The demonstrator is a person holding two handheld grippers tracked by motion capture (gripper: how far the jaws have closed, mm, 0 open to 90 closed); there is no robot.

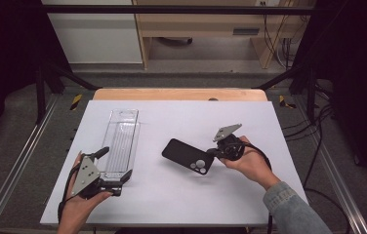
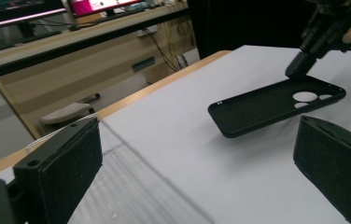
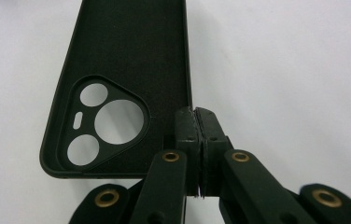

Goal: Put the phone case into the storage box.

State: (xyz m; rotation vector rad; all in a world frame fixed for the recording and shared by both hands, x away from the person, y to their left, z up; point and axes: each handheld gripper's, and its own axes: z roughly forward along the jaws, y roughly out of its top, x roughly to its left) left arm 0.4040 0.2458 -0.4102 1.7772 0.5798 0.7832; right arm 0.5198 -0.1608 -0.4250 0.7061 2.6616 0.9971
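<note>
A black phone case (image 1: 187,156) with round camera cut-outs hangs just above the white sheet, its open side up. My right gripper (image 1: 212,152) is shut on the case's side rim near the camera corner. In the right gripper view the two pads (image 3: 196,116) pinch the thin rim of the case (image 3: 131,56). My left gripper (image 1: 114,164) stands open at the near end of a clear plastic tray (image 1: 122,141), with nothing between its jaws. In the left gripper view, between its wide jaws (image 2: 197,140), lie the tray (image 2: 136,186) and, farther off, the raised case (image 2: 267,105) held by the right gripper (image 2: 299,67).
A white sheet (image 1: 172,195) covers the wooden table (image 1: 179,94), whose far edge shows beyond it. Metal rails (image 1: 20,161) run along both sides. A wooden desk (image 1: 196,24) with cables stands on the floor behind.
</note>
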